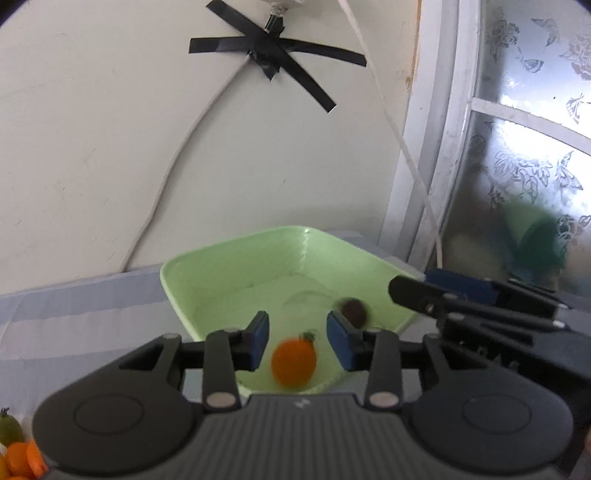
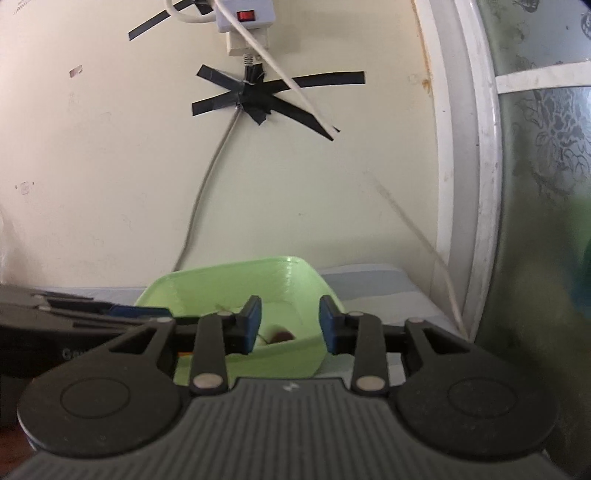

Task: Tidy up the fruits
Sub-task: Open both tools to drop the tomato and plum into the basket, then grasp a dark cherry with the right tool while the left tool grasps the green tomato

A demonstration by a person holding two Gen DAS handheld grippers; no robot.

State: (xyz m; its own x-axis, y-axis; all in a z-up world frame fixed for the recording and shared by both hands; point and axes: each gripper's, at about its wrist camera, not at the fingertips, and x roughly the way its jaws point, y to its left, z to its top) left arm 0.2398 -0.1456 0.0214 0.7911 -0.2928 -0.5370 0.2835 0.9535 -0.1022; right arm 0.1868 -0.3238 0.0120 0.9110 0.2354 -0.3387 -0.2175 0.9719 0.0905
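Orange fruit (image 1: 294, 363) blurred in the green bowl (image 1: 236, 258), below the left gripper (image 1: 297, 341) whose spread pads clear it, dark fruit (image 1: 355, 312) beside, right gripper (image 2: 290, 325) parted, empty, above the bowl.

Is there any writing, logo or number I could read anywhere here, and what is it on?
"Go...": pale letters on the left tool's black body, cut off by the right tool; the rest is hidden.
Small pale emblem on each tool's grey ribbed plate: a mark, not letters.
Power strip: red switch, no readable text.
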